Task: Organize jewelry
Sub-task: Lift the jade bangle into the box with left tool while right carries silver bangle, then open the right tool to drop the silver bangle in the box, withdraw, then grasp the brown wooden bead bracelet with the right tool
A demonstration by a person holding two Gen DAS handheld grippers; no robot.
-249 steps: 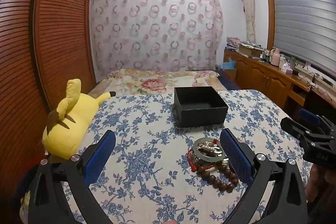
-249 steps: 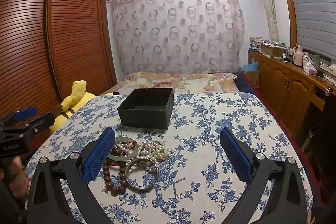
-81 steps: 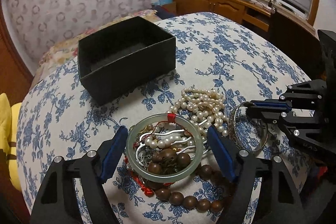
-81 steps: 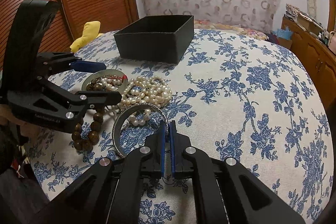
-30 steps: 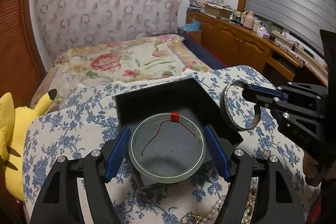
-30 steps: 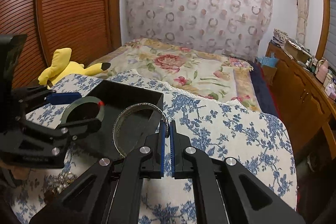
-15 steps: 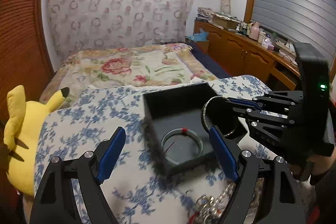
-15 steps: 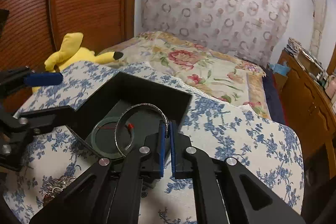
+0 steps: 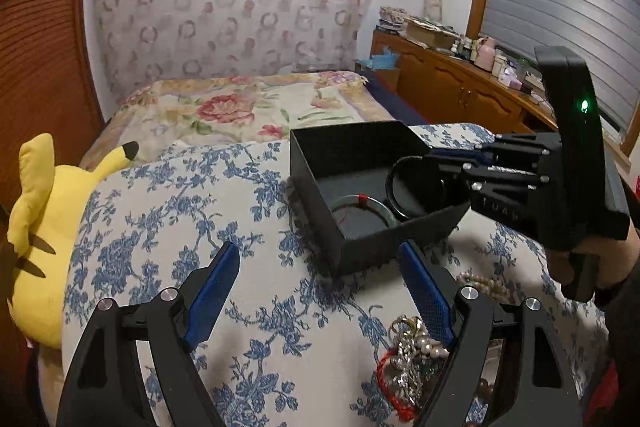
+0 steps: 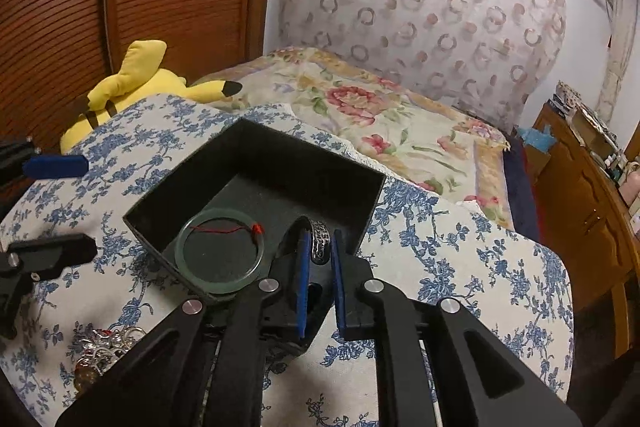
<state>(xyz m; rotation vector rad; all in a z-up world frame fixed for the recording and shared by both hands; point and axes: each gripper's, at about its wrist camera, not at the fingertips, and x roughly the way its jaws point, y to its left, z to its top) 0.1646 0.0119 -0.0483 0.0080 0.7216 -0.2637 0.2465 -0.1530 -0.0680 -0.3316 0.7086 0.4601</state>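
Observation:
A black open box (image 9: 316, 163) (image 10: 256, 151) stands on the blue-flowered tablecloth. A pale green jade bangle (image 10: 219, 255) (image 9: 362, 205) with a red thread lies flat inside it. My right gripper (image 10: 320, 259) (image 9: 440, 167) is over the box's near right corner. Its jaws stand slightly parted with a silver engraved bangle (image 10: 320, 241) (image 9: 400, 187) on edge between them, reaching down into the box. My left gripper (image 9: 320, 287) is open and empty, short of the box. A pile of pearls, chains and beads (image 9: 416, 359) (image 10: 100, 347) lies on the cloth.
A yellow plush toy (image 9: 44, 219) (image 10: 132, 83) lies at the table's left edge. A bed with a floral cover (image 9: 240, 107) is behind the table. Wooden cabinets (image 9: 452, 91) stand at the right.
My left gripper has pulled back and left from the box, empty. My right gripper has lowered the silver bangle into the box and its jaws have parted a little.

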